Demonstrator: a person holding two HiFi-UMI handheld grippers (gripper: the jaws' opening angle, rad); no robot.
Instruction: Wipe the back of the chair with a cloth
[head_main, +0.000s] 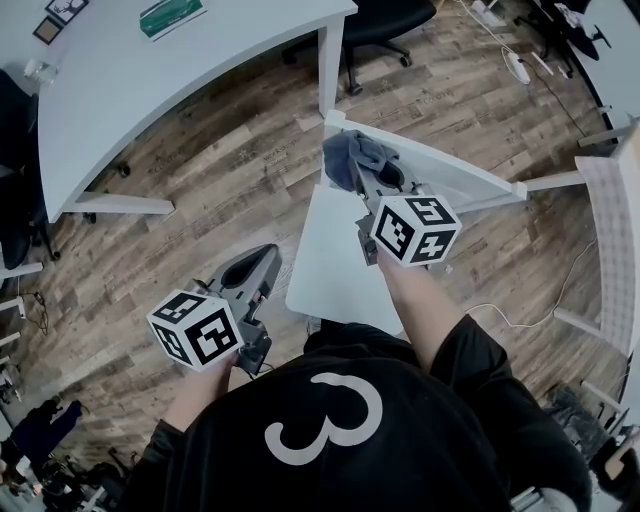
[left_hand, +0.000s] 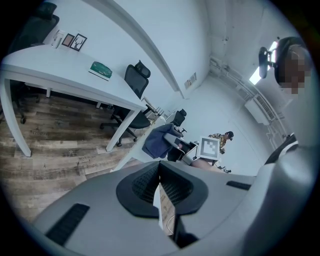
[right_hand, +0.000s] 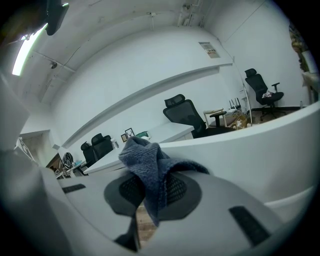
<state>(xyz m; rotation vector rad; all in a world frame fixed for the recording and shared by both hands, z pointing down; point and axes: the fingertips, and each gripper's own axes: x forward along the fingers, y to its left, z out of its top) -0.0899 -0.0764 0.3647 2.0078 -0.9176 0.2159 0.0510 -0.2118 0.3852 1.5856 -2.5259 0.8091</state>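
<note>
Right tongs (right_hand: 150, 196) are clamped on the grey-blue cloth (head_main: 360, 152), which is bunched up right at the left end of the chair back (head_main: 455, 172). The back's top edge runs off to my right from there, so I reckon the wipe wants to follow that line. Left tongs (head_main: 255, 268) are pinched together with nothing in them, hanging low beside the seat (head_main: 335, 262), well apart from the back.

The left gripper (left_hand: 160, 174), fingers (left_hand: 143, 183) pressed together and empty, faces a bunched blue cloth (left_hand: 157, 140) beyond.
</note>
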